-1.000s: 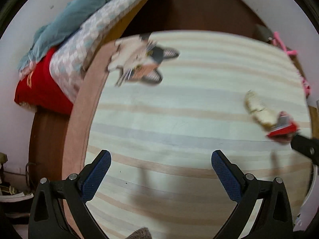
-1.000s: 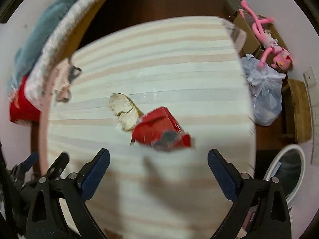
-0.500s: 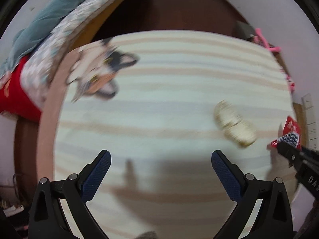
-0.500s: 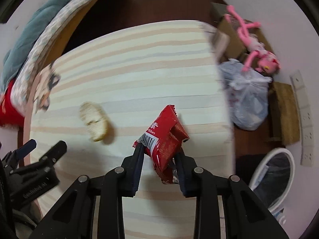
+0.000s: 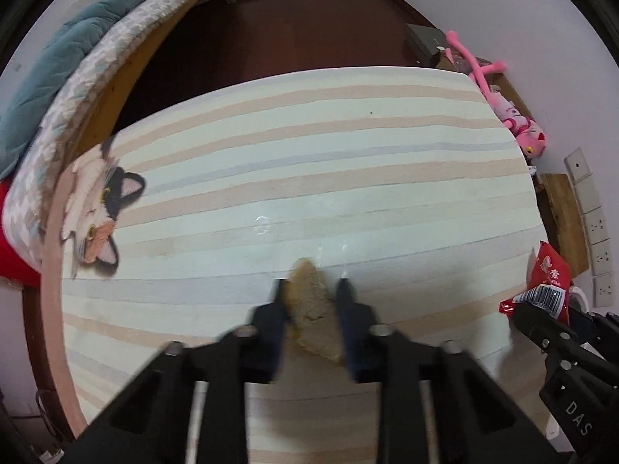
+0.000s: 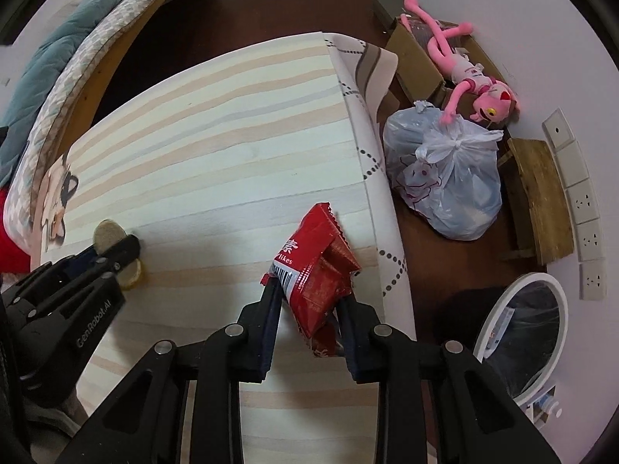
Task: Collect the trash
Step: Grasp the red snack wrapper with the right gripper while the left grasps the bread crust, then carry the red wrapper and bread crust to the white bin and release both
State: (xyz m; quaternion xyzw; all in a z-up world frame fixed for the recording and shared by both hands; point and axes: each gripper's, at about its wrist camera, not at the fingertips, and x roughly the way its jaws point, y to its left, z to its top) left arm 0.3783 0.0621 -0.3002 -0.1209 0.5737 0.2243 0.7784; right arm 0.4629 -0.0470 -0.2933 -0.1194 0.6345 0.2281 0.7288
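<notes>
Left claw (image 5: 311, 285) grips the tan bread-like scrap (image 5: 314, 311) — right claw (image 6: 309, 294) clamps the red snack wrapper (image 6: 315, 270); the white-rimmed bin (image 6: 520, 332) lies right of it — nearer that hand.

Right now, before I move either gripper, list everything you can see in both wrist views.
striped mat: one, cream, tan and grey, on the floor
cat cushion: one, white, black and orange, mat's left edge
bread piece: one, tan, between the left gripper's fingers
snack wrapper: one, red, in the right gripper
tied plastic bag: one, pale blue, floor right of the mat
plush toy: one, pink, on cardboard boxes
bin: one, white rim, dark liner, lower right
bed: one, teal blanket, left
left gripper: black, shut on the bread
right gripper: black, shut on the wrapper
</notes>
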